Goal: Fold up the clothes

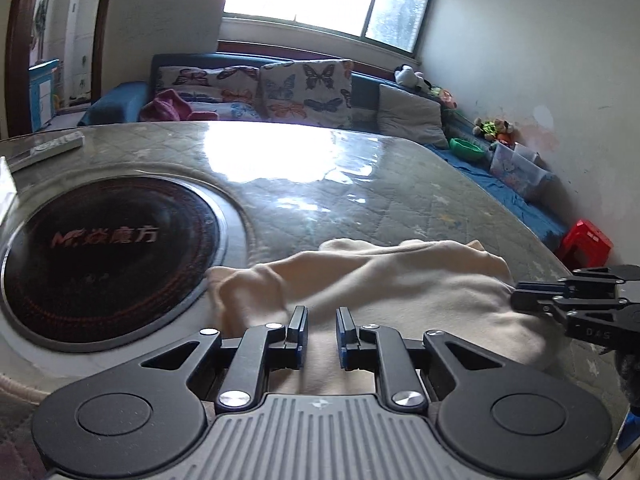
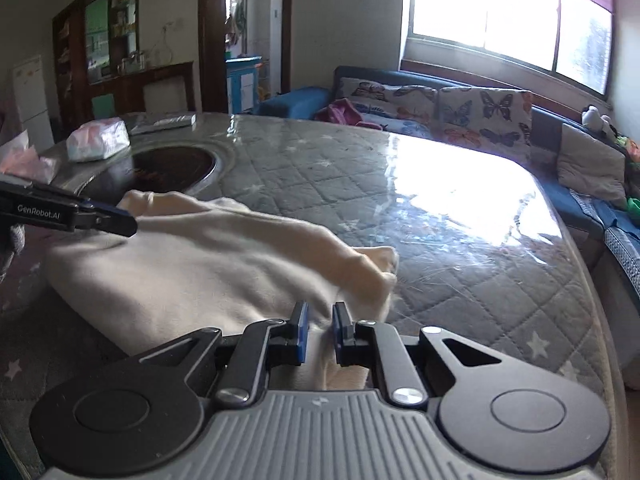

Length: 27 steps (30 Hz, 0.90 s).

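On the table (image 2: 460,216), a grey quilted cover with white stars lies under a glossy clear sheet, and we see a round black cooktop (image 1: 108,256) set into it. A cream garment (image 1: 400,284) lies rumpled on the near part of the table, just beside the cooktop. Behind the table we note a blue sofa (image 1: 120,100) with 2 butterfly cushions (image 1: 308,88), a bright window (image 2: 500,20), toys along the wall and a red stool (image 1: 586,242). A remote control (image 1: 52,148) and a pack of tissues (image 2: 98,138) rest at the far side of the table.

We see the left gripper (image 1: 322,334) angled down over the garment's near edge, its blue-padded fingers (image 1: 298,328) drawn close with cream cloth between them. The right gripper (image 2: 320,330) takes the same downward pose at the garment's other near corner, its fingers (image 2: 300,328) clamped on a fold of cloth. Each gripper appears side-on at the edge of the other's view.
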Available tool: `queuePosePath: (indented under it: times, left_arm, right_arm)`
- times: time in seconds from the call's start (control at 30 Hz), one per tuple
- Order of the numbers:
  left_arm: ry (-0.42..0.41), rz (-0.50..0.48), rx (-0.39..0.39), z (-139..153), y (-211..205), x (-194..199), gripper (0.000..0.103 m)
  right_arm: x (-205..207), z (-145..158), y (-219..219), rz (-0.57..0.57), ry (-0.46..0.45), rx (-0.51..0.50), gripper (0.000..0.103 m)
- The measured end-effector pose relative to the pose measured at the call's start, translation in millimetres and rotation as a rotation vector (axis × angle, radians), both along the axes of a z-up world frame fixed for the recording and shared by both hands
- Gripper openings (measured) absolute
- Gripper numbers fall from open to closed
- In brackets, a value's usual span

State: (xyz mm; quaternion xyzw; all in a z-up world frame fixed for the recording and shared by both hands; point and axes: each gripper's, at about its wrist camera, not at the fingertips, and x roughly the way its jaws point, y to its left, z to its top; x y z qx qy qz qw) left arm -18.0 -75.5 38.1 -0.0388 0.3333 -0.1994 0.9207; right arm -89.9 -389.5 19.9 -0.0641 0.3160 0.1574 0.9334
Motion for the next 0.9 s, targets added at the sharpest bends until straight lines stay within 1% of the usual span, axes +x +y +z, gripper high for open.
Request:
queuePosePath:
  times: [0.1,0.17,0.2,0.27,0.33,0.47,0.6,0.67,0.8,0.9]
  left_arm:
    - [0.005,0.022,0.004,-3.7,2.9,7.1,0.016]
    - [0.007,0.039,0.029,-7.6,2.1,12.3,0.017]
    - [0.010,0.044,0.028,-7.9,1.8,13.9,0.017]
    - [0.000,0.031,0.023,-3.4,-1.5,13.9,0.016]
    - [-0.023,0.003,0.025,1.3,-7.1,13.2,0.017]
    - [-0.034,-0.032,0.055,2.0,-22.7,24.8,0.017]
    - [0.007,0.031,0.074,-7.5,-19.5,45.8,0.017]
    - [0.013,0.048,0.064,-8.4,-12.5,49.8,0.017]
    - [-0.004,0.046,0.051,1.0,-6.2,40.4,0.017]
    - [-0.014,-0.011,0.013,10.2,-11.5,22.0,0.017]
  right_arm:
    - [-9.3,6.1,2.6,0.025,-0.031,0.014,0.011]
    - [-11.7,4.6,6.4,0.040,-0.028,0.009,0.011]
    - [-12.9,-0.3,9.8,0.044,-0.018,-0.010,0.011]
    - [-13.8,-5.4,9.5,0.031,-0.010,-0.031,0.011]
    - [-13.6,-4.5,5.7,0.015,-0.006,-0.020,0.011]
    - [-11.8,2.4,6.3,0.019,-0.026,-0.001,0.011]
    - [-4.1,-1.1,12.1,0.042,-0.010,-0.002,0.011]
    - [-2.4,-7.0,10.9,0.030,0.004,-0.023,0.011]
    - [-5.8,-6.0,2.1,0.016,0.011,-0.018,0.012]
    - [-5.7,-0.1,5.0,0.024,-0.007,-0.014,0.012]
